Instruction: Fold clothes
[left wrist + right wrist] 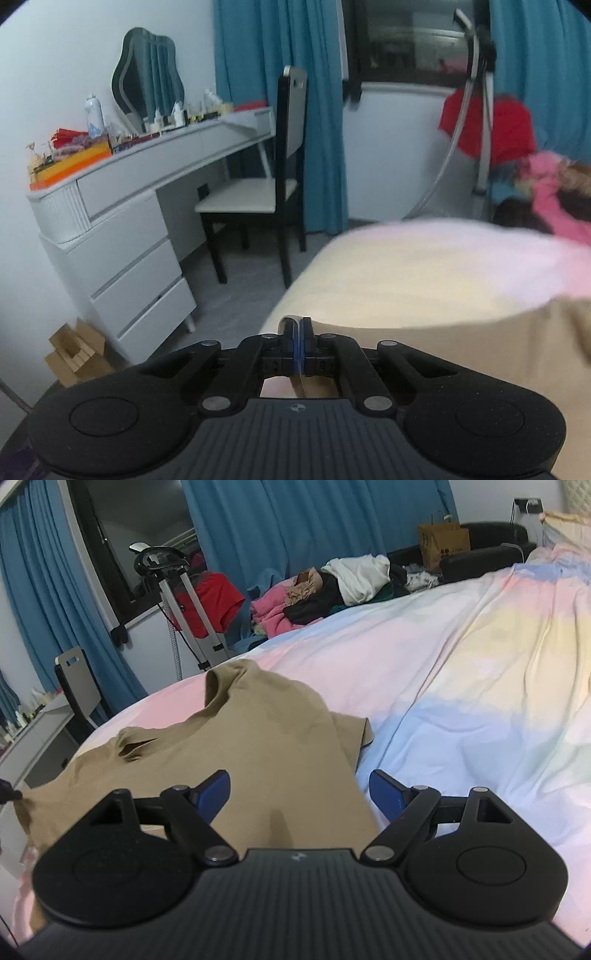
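Left gripper: we see its 2 fingers pinched together on an edge of the tan shirt. Right gripper hangs spread wide over the shirt, gripping nothing. Shirt lies rumpled on the pastel bedsheet; clothes pile sits well beyond.

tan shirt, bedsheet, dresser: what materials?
Tan shirt: soft matte knit, likely cotton jersey; it drapes and creases limply. Bedsheet: thin matte woven fabric with fine wrinkles and pastel print. Dresser: smooth grey painted or laminated board, probably; flat satin drawer fronts.
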